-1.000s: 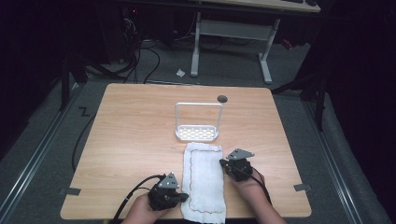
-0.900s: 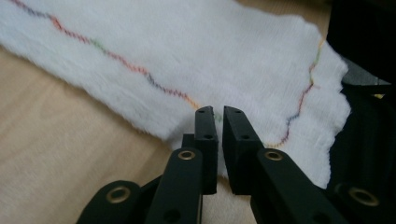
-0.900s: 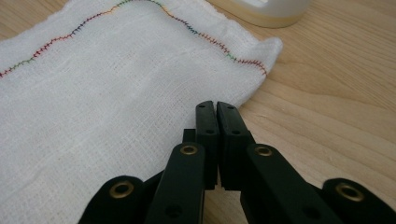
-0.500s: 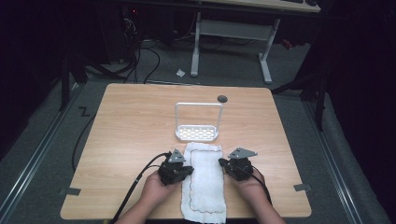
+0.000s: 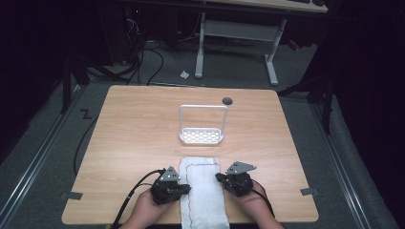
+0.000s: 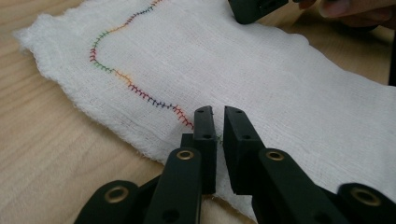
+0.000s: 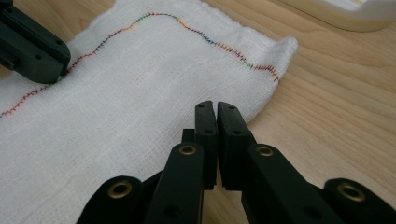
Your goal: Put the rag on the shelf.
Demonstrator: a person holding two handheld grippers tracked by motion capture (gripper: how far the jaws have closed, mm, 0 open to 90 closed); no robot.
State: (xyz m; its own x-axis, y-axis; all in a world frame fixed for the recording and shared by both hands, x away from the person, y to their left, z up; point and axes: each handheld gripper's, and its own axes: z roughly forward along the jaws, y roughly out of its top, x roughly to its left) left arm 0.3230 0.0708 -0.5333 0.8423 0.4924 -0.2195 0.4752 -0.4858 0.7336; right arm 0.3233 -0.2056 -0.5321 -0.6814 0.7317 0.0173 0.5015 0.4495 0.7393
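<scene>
A white cloth [image 5: 203, 195] with a coloured stitched line [image 6: 135, 88] lies lengthwise at the table's near middle, its near end over the front edge. My left gripper [image 5: 185, 189] is on the cloth's left edge, its jaws closed to a thin slit on the fabric [image 6: 280, 107]. On the cloth's right edge [image 7: 140, 107], my right gripper [image 5: 218, 177] has its jaws pressed together. The cloth lies flat between them. Each gripper's tip appears in the other gripper's view, across the cloth.
A white rack [image 5: 201, 136] with a perforated base and an upright frame stands just beyond the cloth. A small dark round spot [image 5: 227, 100] marks the table farther back. Bare wood [image 5: 129, 138] stretches left and right. Cables trail off the near left edge.
The left gripper came forward to the cloth's left edge. Then both grippers drew back toward the person, and the cloth slid with them away from the rack.
</scene>
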